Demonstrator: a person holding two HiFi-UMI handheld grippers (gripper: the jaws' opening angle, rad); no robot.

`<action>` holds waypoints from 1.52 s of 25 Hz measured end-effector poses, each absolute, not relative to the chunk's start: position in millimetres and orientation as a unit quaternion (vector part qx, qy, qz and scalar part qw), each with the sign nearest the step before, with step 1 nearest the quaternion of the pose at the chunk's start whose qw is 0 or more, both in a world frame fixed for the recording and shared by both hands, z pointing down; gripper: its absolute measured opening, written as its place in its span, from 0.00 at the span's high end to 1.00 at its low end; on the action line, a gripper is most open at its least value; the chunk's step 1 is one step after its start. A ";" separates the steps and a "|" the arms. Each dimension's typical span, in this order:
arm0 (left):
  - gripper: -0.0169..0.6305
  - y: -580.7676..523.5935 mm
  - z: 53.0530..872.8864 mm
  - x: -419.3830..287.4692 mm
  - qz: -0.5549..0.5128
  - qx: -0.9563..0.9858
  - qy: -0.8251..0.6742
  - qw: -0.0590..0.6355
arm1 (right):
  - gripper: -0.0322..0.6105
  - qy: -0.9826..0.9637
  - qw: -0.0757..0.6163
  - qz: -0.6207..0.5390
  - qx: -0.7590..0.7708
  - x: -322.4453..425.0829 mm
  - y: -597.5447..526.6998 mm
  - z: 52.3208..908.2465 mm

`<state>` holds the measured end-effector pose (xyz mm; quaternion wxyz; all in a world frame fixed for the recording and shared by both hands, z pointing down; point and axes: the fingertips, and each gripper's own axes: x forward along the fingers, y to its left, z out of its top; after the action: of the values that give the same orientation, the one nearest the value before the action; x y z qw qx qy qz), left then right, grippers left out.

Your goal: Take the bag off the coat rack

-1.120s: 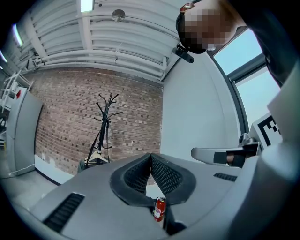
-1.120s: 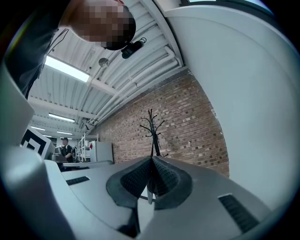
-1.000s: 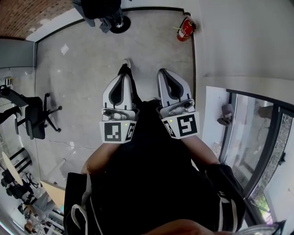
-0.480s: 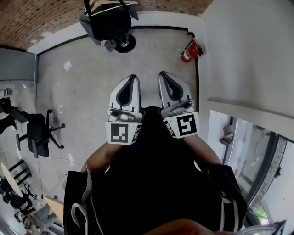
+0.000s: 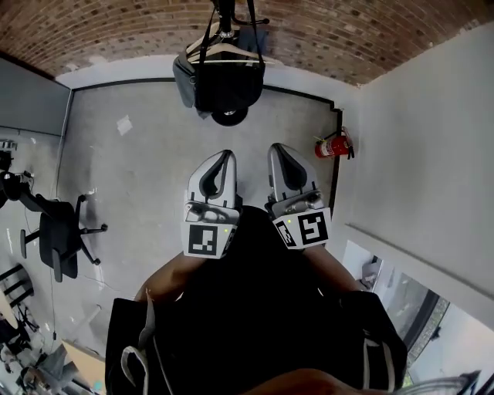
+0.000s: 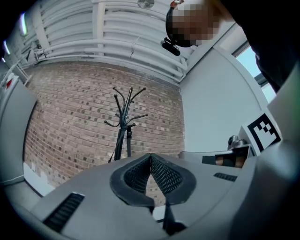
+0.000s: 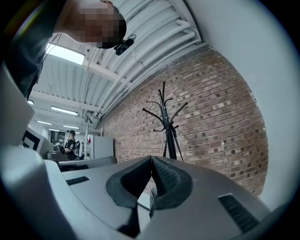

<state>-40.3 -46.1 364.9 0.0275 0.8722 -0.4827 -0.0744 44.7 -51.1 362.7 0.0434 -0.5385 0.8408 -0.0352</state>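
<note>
While one bag (image 5: 228, 85) hangs on the one rack (image 5: 225, 14) at top centre of the head view, the left gripper (image 5: 224, 155) and right gripper (image 5: 276, 149) sit mid-frame, both clenched and empty.

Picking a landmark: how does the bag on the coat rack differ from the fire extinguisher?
The bag is black, the fire extinguisher red. The bag hangs on the coat rack at the brick wall; the fire extinguisher sits low by the white wall. The bag looks bulkier than the fire extinguisher.
</note>
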 end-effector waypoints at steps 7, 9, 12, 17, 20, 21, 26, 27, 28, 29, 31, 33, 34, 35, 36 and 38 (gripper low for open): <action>0.94 -126.9 354.8 -56.8 -0.125 0.876 -0.463 0.051 | 0.92 0.820 0.018 -0.033 -0.571 39.8 -120.2 357.0; 0.94 -137.0 363.5 -54.0 -0.101 0.881 -0.457 0.060 | 0.92 0.813 0.029 -0.039 -0.581 44.3 -131.1 353.5; 0.94 -149.2 364.7 -44.6 -0.095 0.884 -0.455 0.059 | 0.92 0.810 0.042 -0.032 -0.584 50.8 -141.5 349.5; 0.94 -159.6 367.9 -41.1 -0.086 0.874 -0.476 0.058 | 0.92 0.823 0.042 -0.038 -0.566 52.1 -160.8 357.4; 0.94 -169.0 365.7 -39.8 -0.080 0.868 -0.489 0.041 | 0.92 0.833 0.042 -0.026 -0.552 53.2 -178.6 353.6; 0.94 -172.4 363.7 -40.9 -0.080 0.865 -0.494 0.030 | 0.92 0.834 0.040 -0.018 -0.550 53.5 -183.8 352.1; 0.94 -193.5 367.8 -55.7 -0.080 0.841 -0.536 0.016 | 0.92 0.829 0.043 -0.007 -0.557 58.2 -200.7 353.1; 0.94 -199.7 367.4 -56.9 -0.081 0.836 -0.542 0.025 | 0.92 0.829 0.043 -0.009 -0.558 60.8 -204.2 355.1; 0.94 -205.3 364.9 -57.0 -0.088 0.834 -0.544 0.031 | 0.92 0.828 0.043 -0.011 -0.559 63.5 -207.8 357.4; 0.94 -209.7 363.6 -55.9 -0.093 0.835 -0.542 0.034 | 0.92 0.828 0.043 -0.013 -0.559 66.0 -211.4 359.1; 0.94 -216.9 366.6 -49.7 -0.094 0.845 -0.524 0.046 | 0.92 0.827 0.044 -0.015 -0.560 69.7 -219.2 360.3; 0.94 -225.8 370.2 -42.3 -0.090 0.858 -0.502 0.060 | 0.92 0.827 0.043 -0.013 -0.560 69.9 -228.6 360.3; 0.94 -231.2 371.6 -39.9 -0.087 0.861 -0.496 0.064 | 0.92 0.828 0.041 -0.012 -0.558 68.6 -234.0 360.4; 0.94 -236.9 373.2 -38.3 -0.083 0.863 -0.493 0.064 | 0.92 0.830 0.040 -0.011 -0.556 66.9 -239.2 360.6; 0.93 -242.1 375.0 -36.9 -0.080 0.865 -0.492 0.063 | 0.91 0.832 0.037 -0.011 -0.553 65.5 -243.8 360.9; 0.88 -250.7 379.6 -32.6 -0.076 0.871 -0.482 0.059 | 0.90 0.835 0.034 -0.012 -0.549 64.2 -251.3 363.5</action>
<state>-32.6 -250.7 379.6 0.0590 0.8708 -0.4821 -0.0760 64.2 -251.3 363.5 0.0338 -0.5486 0.8353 -0.0122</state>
